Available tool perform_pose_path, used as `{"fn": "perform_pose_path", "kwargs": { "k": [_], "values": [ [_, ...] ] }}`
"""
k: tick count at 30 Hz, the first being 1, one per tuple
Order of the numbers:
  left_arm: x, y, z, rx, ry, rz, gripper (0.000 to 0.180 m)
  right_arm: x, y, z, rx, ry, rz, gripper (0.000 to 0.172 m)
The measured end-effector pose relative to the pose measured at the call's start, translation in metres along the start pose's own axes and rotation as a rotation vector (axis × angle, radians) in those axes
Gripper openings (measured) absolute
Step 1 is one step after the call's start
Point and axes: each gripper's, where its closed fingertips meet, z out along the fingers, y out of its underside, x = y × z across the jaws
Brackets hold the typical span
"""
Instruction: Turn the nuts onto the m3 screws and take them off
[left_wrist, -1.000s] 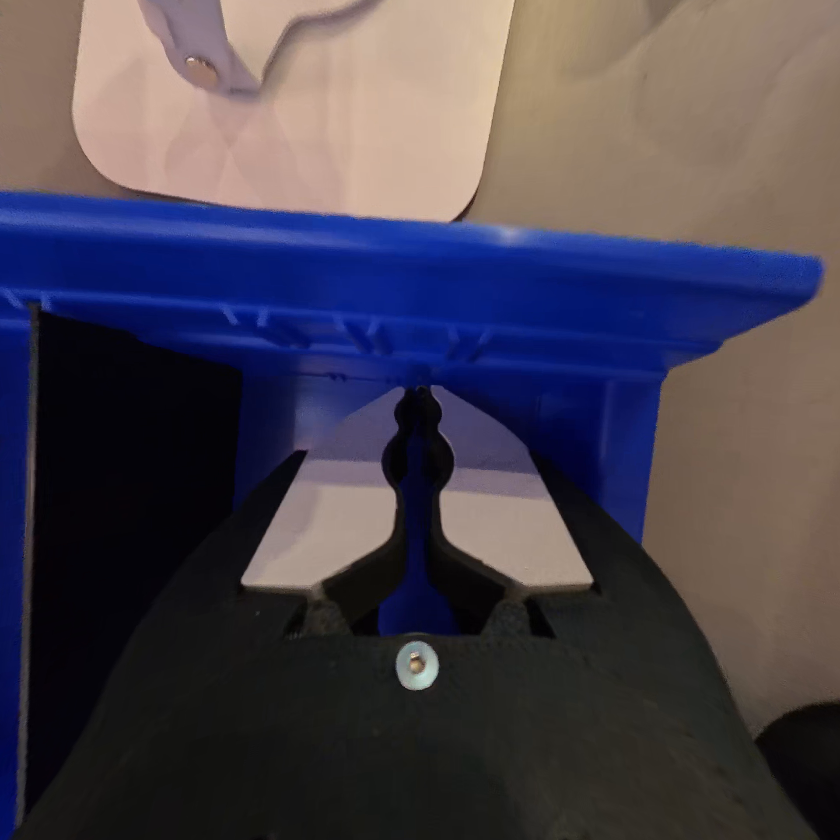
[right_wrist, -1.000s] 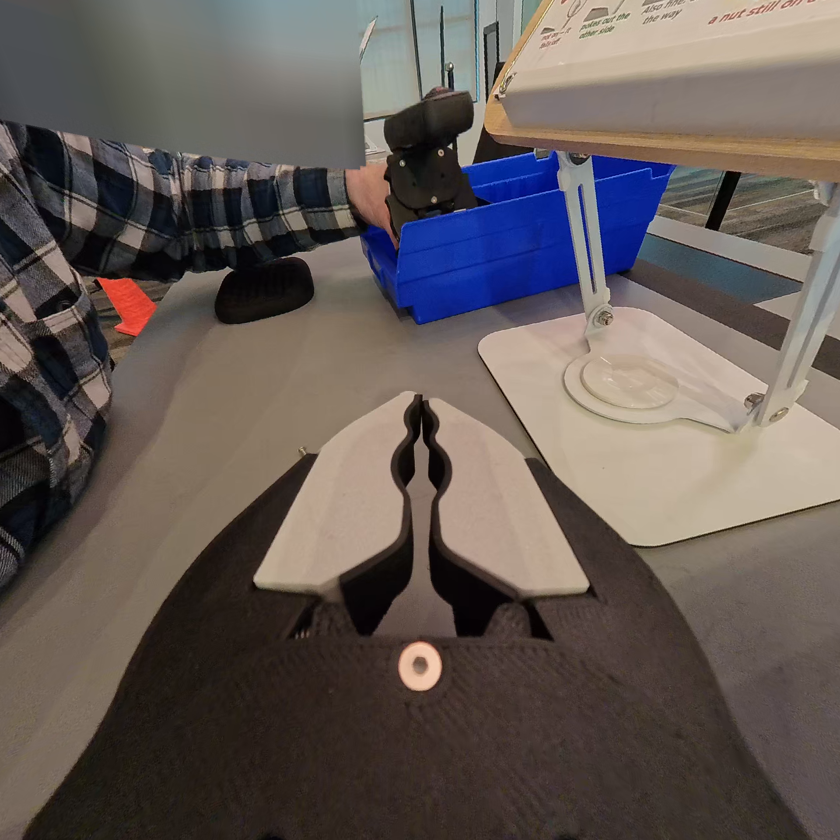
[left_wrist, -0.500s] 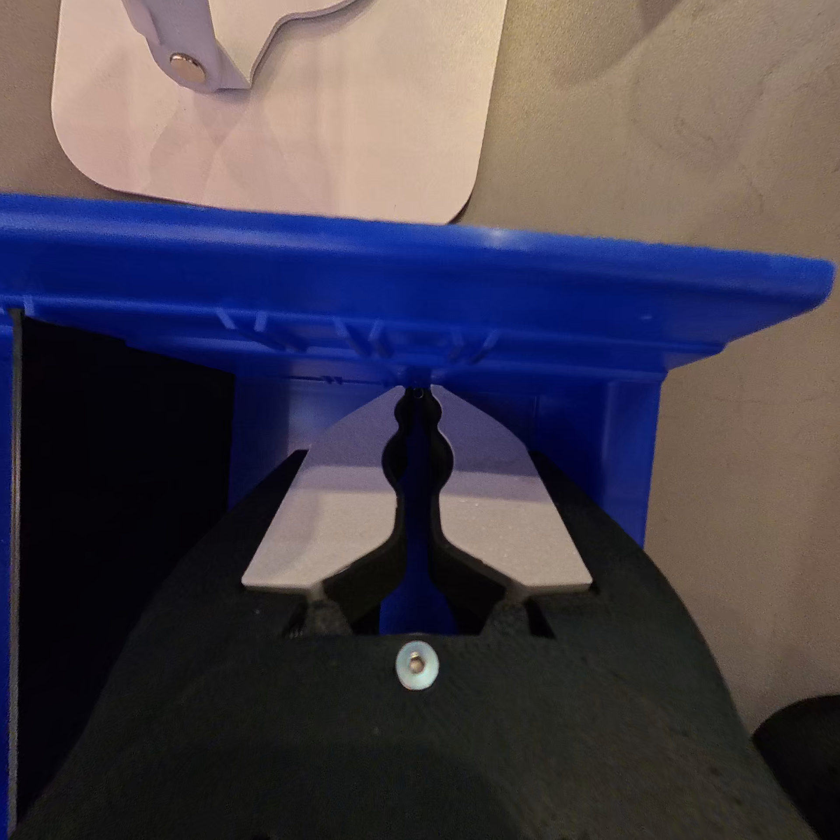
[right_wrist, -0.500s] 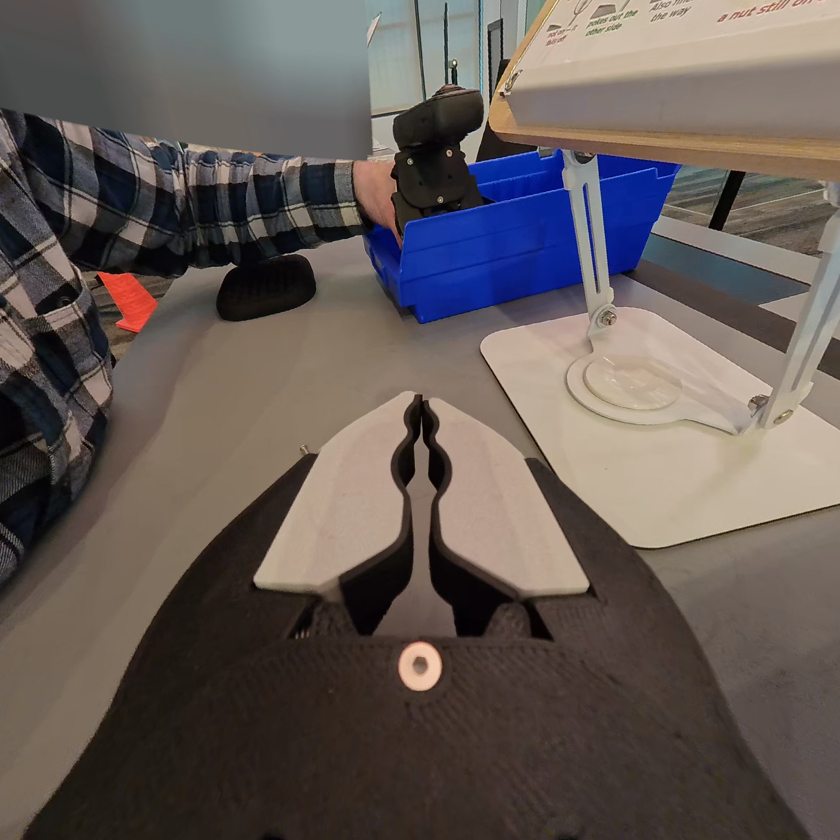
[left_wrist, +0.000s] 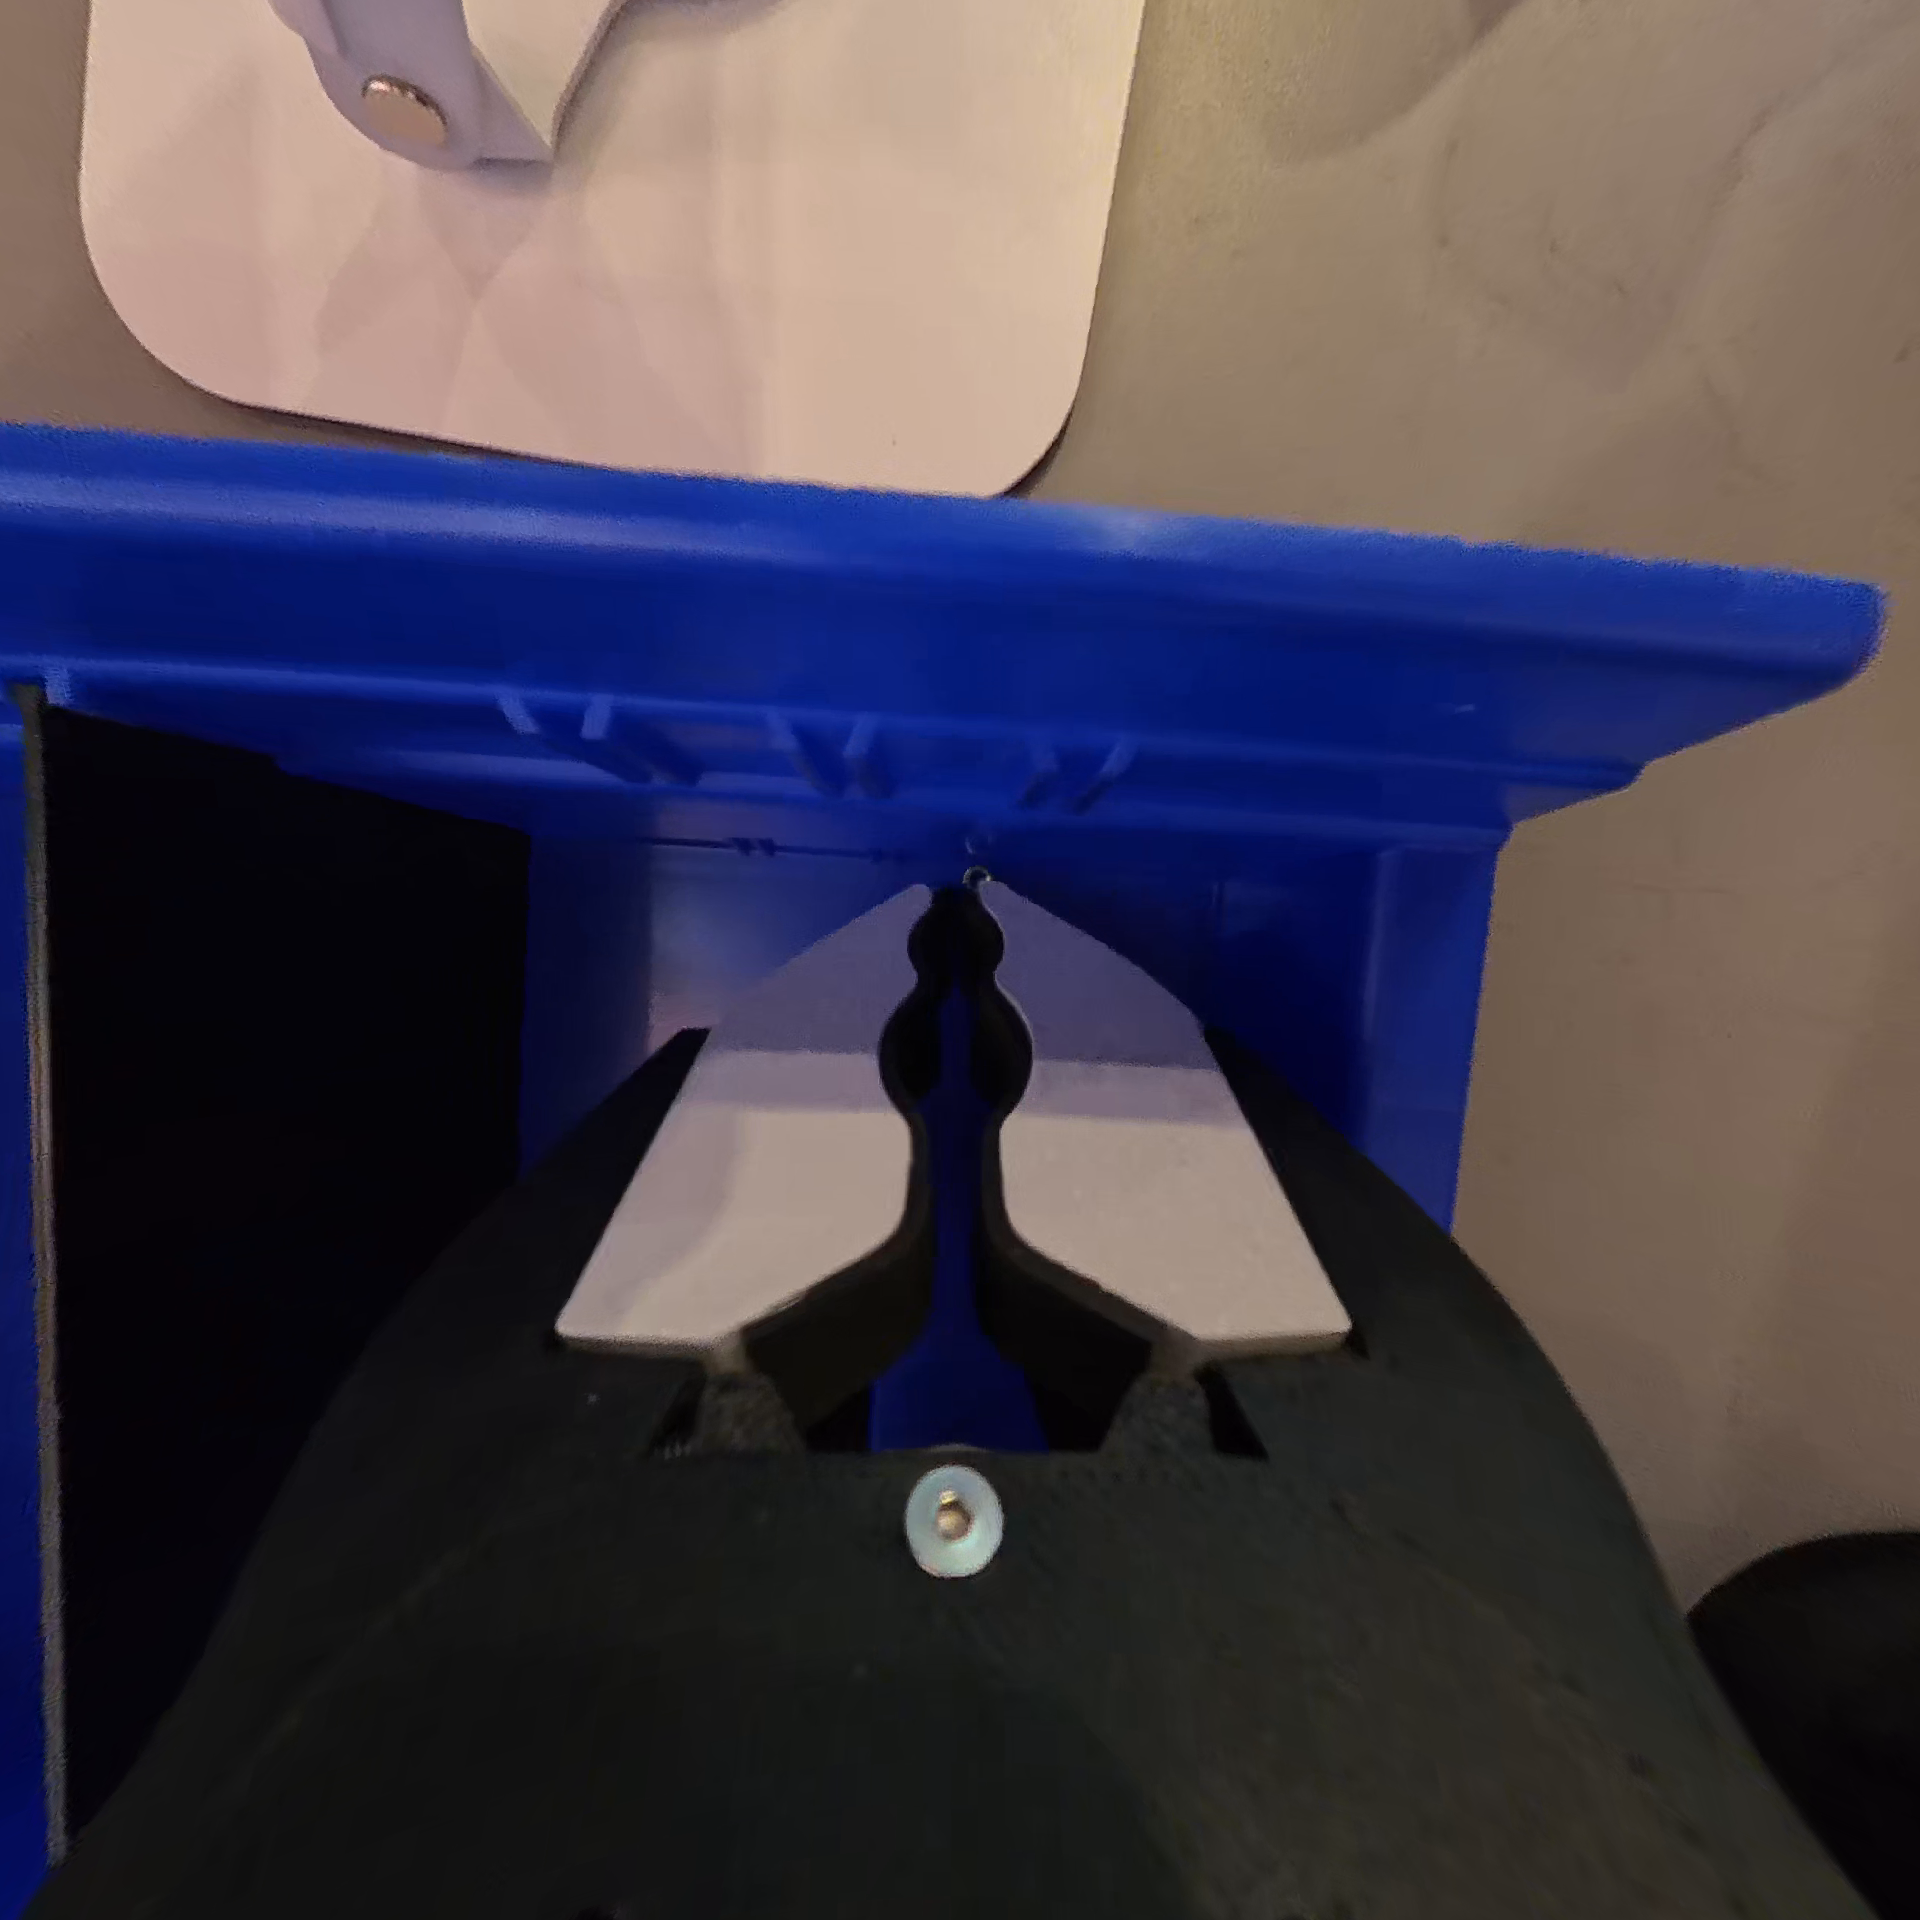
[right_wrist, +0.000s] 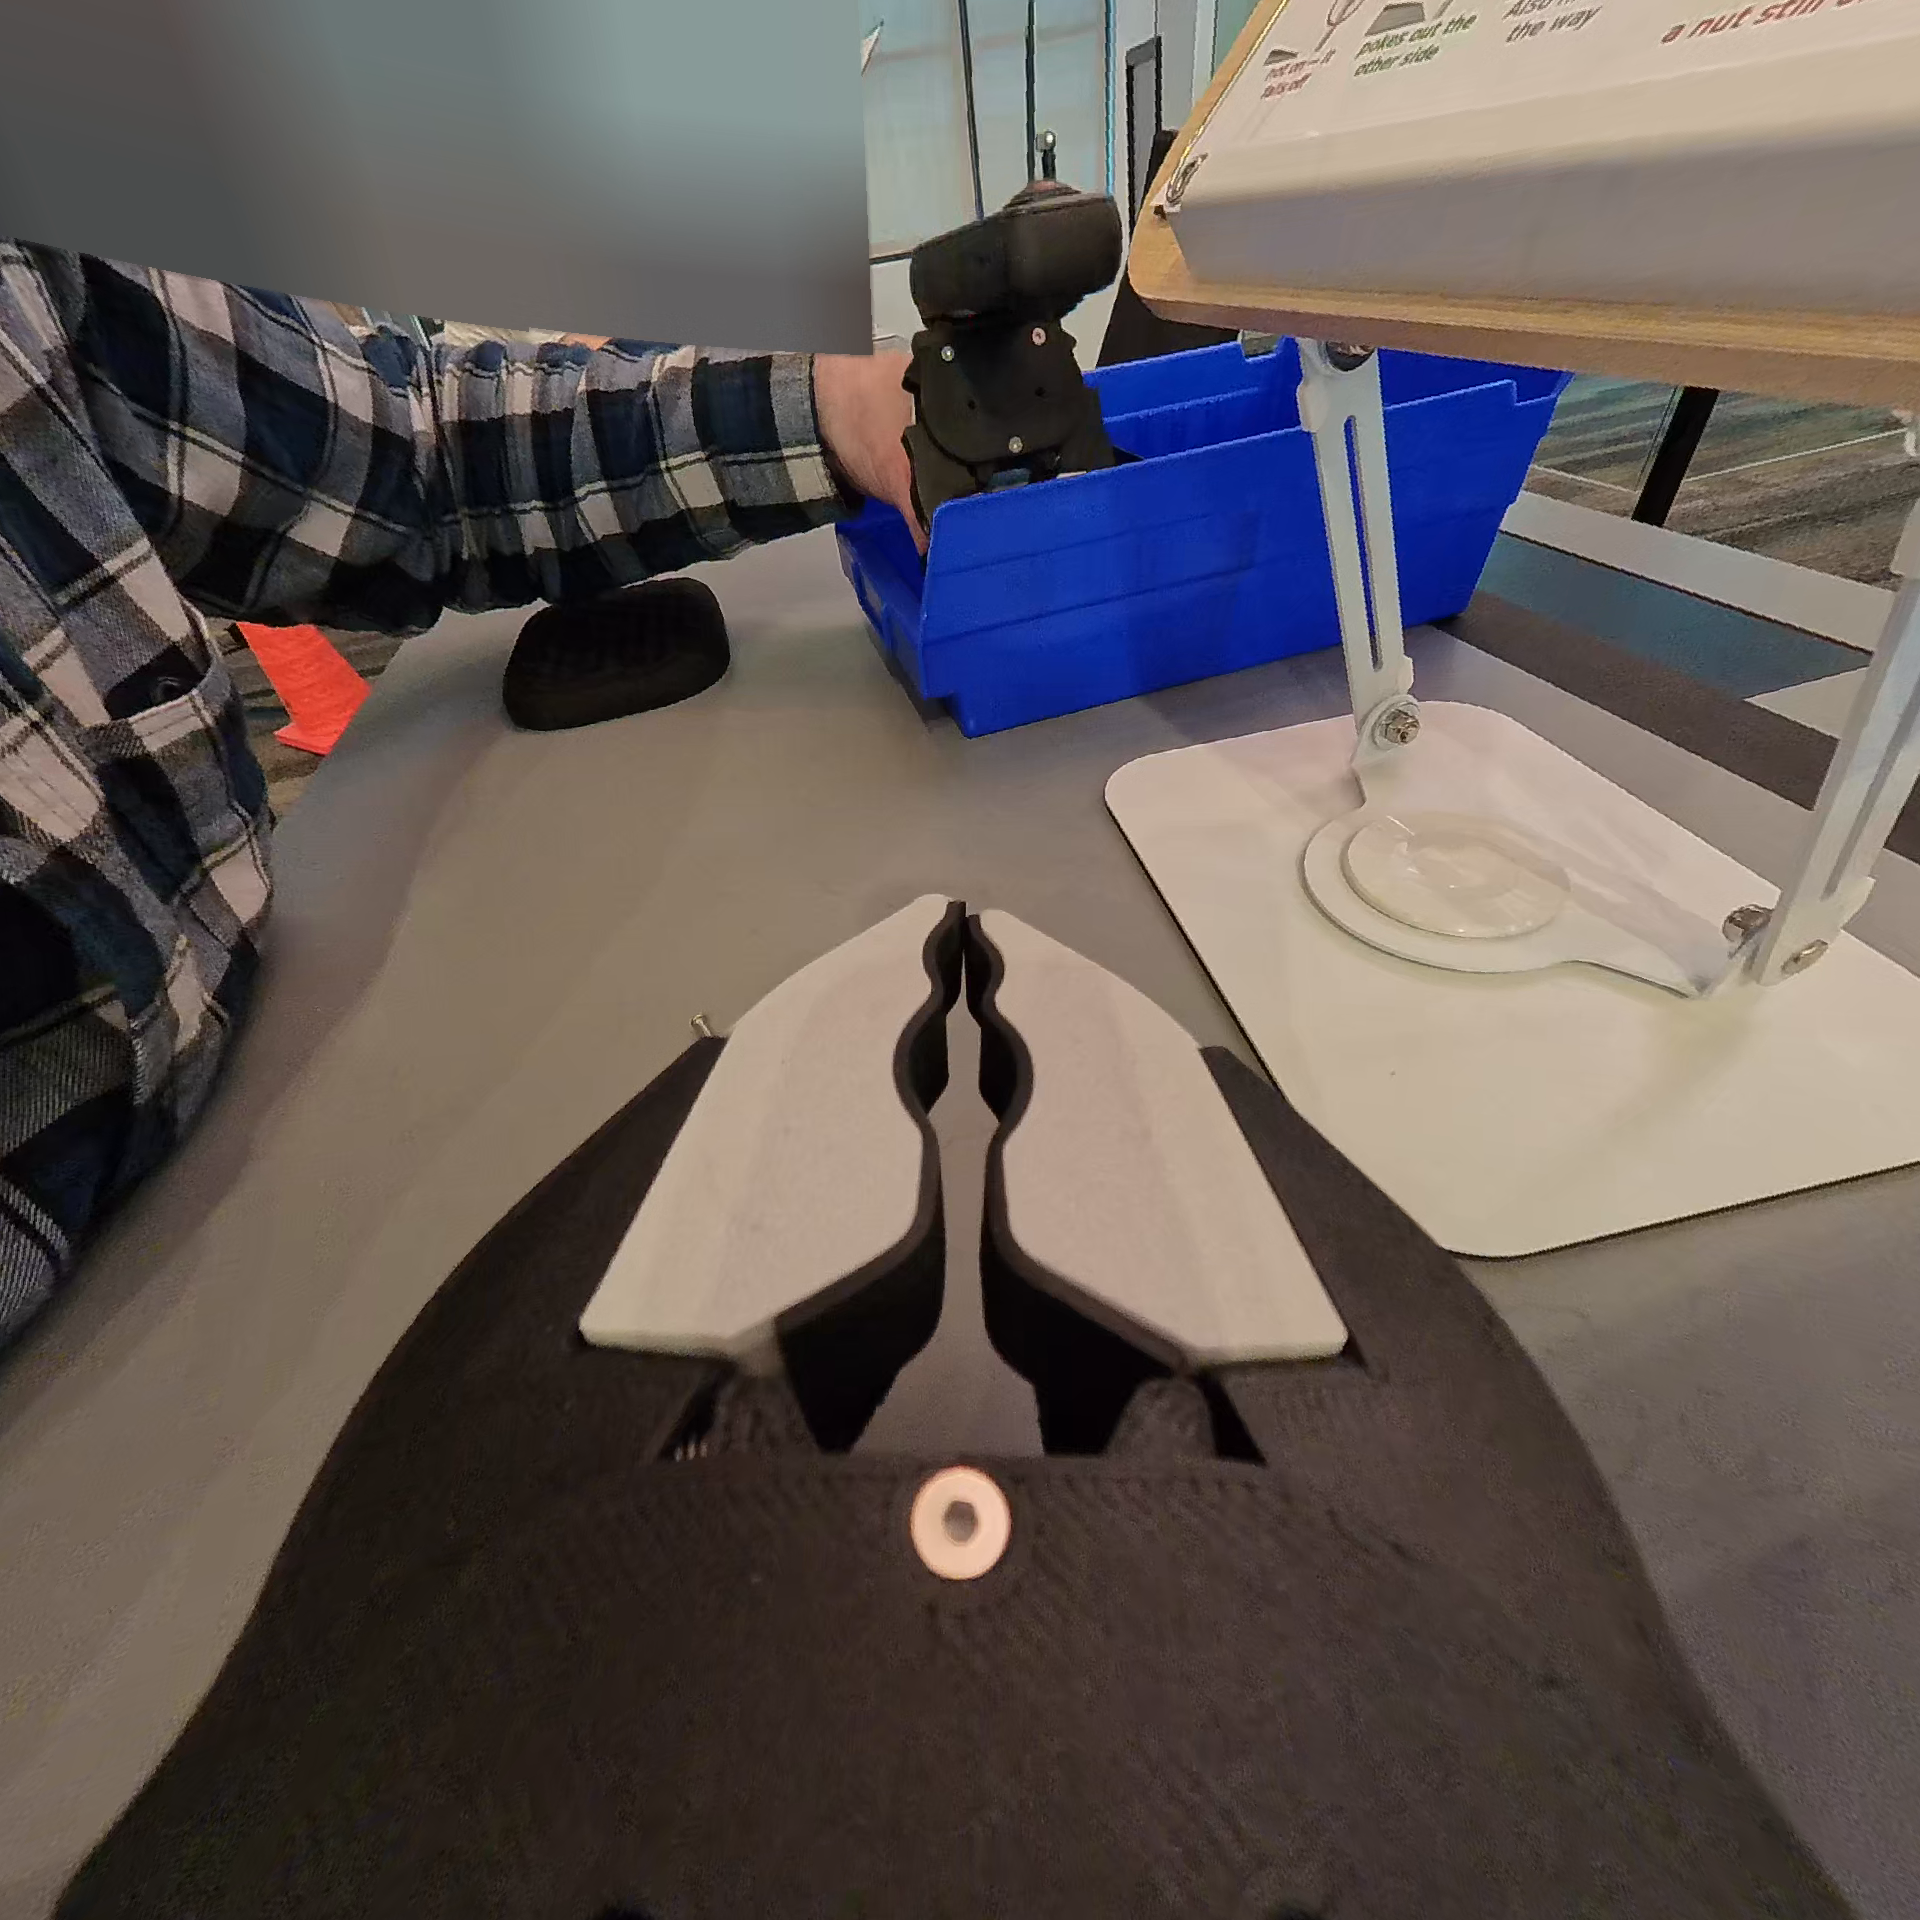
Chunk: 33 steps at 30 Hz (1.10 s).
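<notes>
My left gripper (left_wrist: 958, 914) reaches down into a blue bin (left_wrist: 935, 582), its tips close to the bin's inner wall. The fingers are nearly together, and a tiny shiny metal piece (left_wrist: 974, 878) sits pinched at the very tips; I cannot tell whether it is a nut or a screw. In the right wrist view the left gripper (right_wrist: 997, 416) dips into the bin (right_wrist: 1195, 582) and its fingers are hidden. My right gripper (right_wrist: 964, 920) is shut with nothing between its pads, low over the grey table (right_wrist: 623, 883). A small screw (right_wrist: 701, 1023) lies on the table just left of it.
A white base plate (right_wrist: 1455, 1039) with slotted brackets carries a tilted sign board (right_wrist: 1558, 208) at the right; the plate also shows beyond the bin (left_wrist: 623, 260). A black pad (right_wrist: 613, 649) lies left of the bin. A person's plaid sleeve (right_wrist: 416, 468) crosses the left side.
The left gripper's fingers have closed a little at the tips inside the bin, and its view has shifted slightly. The right gripper has stayed shut and nearly still.
</notes>
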Motion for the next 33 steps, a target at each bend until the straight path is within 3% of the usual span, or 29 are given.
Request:
{"fn": "perform_pose_path", "kwargs": {
  "k": [9, 15, 33],
  "values": [
    [0.0056, -0.0027, 0.0025, 0.02, 0.035, 0.029, 0.013, -0.0005, 0.0002, 0.0002, -0.002, -0.003, -0.001, 0.0],
    [0.0048, -0.0026, 0.0031, -0.021, 0.037, 0.073, 0.003, -0.0009, 0.0003, 0.0002, -0.002, -0.006, -0.002, 0.0],
    [0.001, 0.0029, -0.0036, -0.025, -0.021, 0.074, 0.003, -0.0016, 0.0005, 0.0006, -0.004, -0.01, -0.002, 0.0]
  ]
}}
